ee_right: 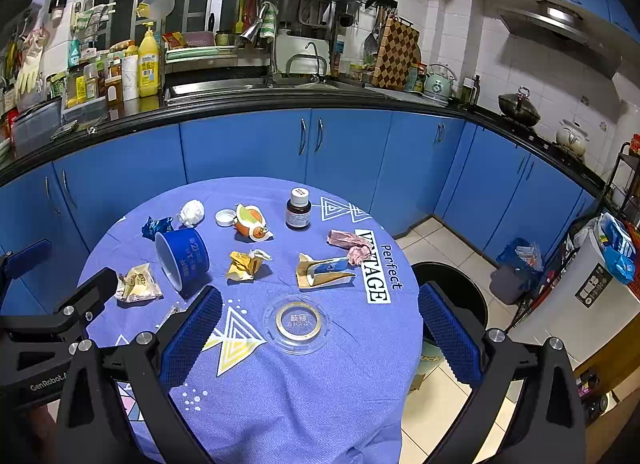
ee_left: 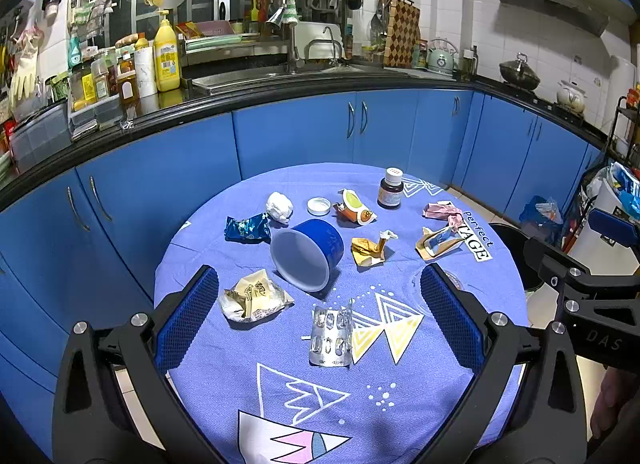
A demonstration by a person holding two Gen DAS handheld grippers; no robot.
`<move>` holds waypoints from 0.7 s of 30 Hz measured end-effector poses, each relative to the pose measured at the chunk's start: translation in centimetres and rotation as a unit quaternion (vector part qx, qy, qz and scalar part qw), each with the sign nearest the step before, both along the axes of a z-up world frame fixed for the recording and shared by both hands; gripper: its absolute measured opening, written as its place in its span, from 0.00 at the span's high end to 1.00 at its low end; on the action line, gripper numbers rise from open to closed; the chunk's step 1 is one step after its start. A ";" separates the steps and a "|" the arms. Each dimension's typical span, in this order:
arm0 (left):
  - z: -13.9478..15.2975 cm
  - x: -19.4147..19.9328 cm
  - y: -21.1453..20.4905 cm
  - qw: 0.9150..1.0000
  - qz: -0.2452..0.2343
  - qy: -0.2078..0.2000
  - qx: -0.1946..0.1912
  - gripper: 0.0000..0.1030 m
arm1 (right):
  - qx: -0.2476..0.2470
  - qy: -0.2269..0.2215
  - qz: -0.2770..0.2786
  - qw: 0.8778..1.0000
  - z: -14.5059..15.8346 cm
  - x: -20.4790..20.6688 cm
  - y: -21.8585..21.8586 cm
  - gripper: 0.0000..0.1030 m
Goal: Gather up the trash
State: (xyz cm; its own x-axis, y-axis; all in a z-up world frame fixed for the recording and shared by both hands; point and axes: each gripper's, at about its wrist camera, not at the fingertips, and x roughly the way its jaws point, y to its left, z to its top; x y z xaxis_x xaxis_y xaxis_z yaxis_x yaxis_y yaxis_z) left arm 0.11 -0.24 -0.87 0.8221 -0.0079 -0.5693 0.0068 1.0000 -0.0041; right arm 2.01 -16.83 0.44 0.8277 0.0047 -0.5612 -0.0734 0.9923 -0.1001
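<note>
Left claw: hovering low over the near part of the table, fingers spread wide, pinching nothing.
Right claw: hanging over the near right part of the table, fingers spread wide and empty, the right one reaching past the table edge.
Table: round, wearing a blue cloth printed with triangles.
Pill strip: lying bent between the left claw's fingers, nearest of the trash.
Clear lid: sitting flat between the right claw's fingers.
Bun wrapper: lying crumpled just beside the left claw's left finger.
Blue cup: lying on its side at the middle, mouth facing near.
Yellow wrapper: sitting crumpled right of the cup.
Torn carton: lying flattened further right, beside the printed lettering.
Pink wrapper: lying just beyond the carton.
Blue foil wrapper: lying left of the cup.
Tissue ball: sitting far left, near the white cap.
Orange pouch: lying right of the cap.
Brown bottle: standing upright at the far side.
Black bin: standing on the floor right of the table.
</note>
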 end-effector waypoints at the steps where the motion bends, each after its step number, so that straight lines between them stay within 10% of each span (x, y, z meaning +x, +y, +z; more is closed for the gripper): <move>1: -0.1 0.0 0.0 1.000 0.000 0.000 0.000 0.04 | 0.000 0.000 0.000 1.000 0.0 0.0 0.0 0.07; 21: -0.1 0.1 0.0 1.000 0.000 0.001 -0.002 0.04 | 0.000 0.001 0.000 1.000 0.0 0.2 -0.6 0.07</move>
State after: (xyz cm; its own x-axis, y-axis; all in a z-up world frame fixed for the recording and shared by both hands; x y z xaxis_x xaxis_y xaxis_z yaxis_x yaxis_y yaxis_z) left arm 0.18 -0.21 -0.93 0.8207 -0.0104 -0.5713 0.0069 0.9999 -0.0083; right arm 2.18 -17.45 0.46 0.8265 0.0057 -0.5630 -0.0744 0.9923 -0.0991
